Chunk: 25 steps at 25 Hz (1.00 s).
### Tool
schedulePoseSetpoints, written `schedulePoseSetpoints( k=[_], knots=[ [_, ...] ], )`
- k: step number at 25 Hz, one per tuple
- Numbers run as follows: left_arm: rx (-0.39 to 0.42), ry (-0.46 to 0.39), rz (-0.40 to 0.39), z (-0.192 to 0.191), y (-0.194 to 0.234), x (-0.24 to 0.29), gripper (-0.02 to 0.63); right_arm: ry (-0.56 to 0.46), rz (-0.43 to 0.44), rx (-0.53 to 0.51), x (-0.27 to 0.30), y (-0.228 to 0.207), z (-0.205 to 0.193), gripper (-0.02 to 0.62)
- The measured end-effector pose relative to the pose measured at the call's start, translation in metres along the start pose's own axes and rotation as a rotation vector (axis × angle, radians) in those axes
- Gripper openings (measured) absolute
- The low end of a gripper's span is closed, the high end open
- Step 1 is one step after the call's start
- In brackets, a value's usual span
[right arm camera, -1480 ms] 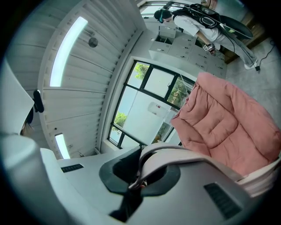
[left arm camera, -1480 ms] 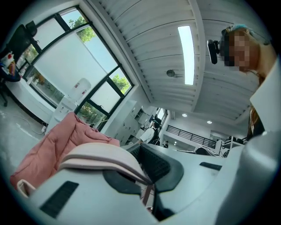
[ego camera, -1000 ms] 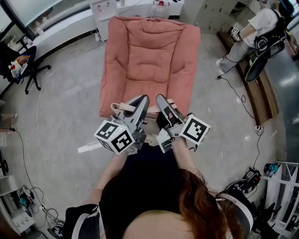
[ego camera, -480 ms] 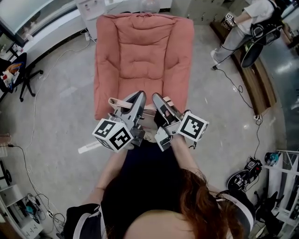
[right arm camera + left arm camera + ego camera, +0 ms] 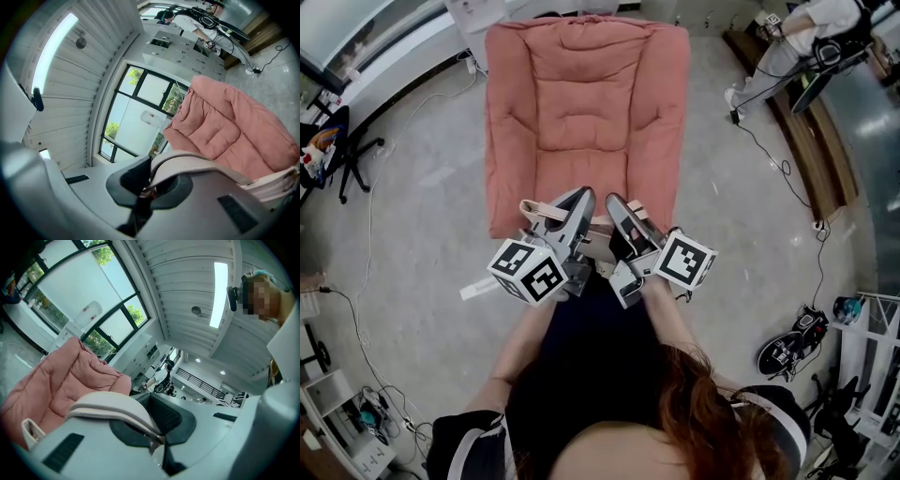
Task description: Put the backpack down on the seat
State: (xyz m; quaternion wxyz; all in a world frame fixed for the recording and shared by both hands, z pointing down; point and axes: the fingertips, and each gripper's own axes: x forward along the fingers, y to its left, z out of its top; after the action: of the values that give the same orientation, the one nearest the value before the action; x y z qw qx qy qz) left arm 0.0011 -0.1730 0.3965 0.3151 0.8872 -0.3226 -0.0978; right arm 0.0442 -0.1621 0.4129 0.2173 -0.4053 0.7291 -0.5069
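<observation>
A pink cushioned armchair [image 5: 581, 103] stands straight ahead on the grey floor; its seat [image 5: 56, 385] [image 5: 234, 126] shows in both gripper views. The beige backpack [image 5: 600, 244] hangs close to the person's body, just before the chair's front edge, mostly hidden under the grippers. My left gripper [image 5: 579, 199] [image 5: 149, 401] is shut on one pale padded strap [image 5: 112, 406]. My right gripper [image 5: 616, 202] [image 5: 150, 172] is shut on the other strap [image 5: 197, 164]. The two grippers sit side by side, jaws pointing toward the seat.
A black office chair [image 5: 337, 141] stands at the left. A person [image 5: 797, 37] and a wooden bench [image 5: 811, 141] are at the upper right, with cables trailing on the floor. A white strip [image 5: 473, 288] lies by my left gripper. Gear sits at the lower right [image 5: 787, 352].
The armchair has come closer and now fills more of the head view. Both grippers keep the same grip on the straps, side by side.
</observation>
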Motion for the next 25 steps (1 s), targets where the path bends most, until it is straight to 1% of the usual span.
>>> schedulePoseSetpoints(
  k=[4,9,15,20,25],
  knots=[
    [-0.019,0.029,-0.002,-0.003,0.005,0.009,0.018,-0.004,-0.014,-0.003,0.001,-0.006,0.003,0.032],
    [-0.068,0.054,0.001,-0.001,0.017,0.030,0.018,-0.003,-0.045,0.017,0.011,-0.017,0.014,0.032],
    [-0.064,0.095,-0.024,0.002,0.025,0.048,0.018,-0.012,-0.090,0.025,0.019,-0.025,0.022,0.032],
    [-0.069,0.137,-0.056,0.015,0.044,0.078,0.018,-0.032,-0.120,0.057,0.043,-0.034,0.041,0.032],
    [-0.069,0.177,-0.070,0.018,0.065,0.107,0.018,-0.053,-0.161,0.087,0.063,-0.052,0.055,0.032]
  ],
)
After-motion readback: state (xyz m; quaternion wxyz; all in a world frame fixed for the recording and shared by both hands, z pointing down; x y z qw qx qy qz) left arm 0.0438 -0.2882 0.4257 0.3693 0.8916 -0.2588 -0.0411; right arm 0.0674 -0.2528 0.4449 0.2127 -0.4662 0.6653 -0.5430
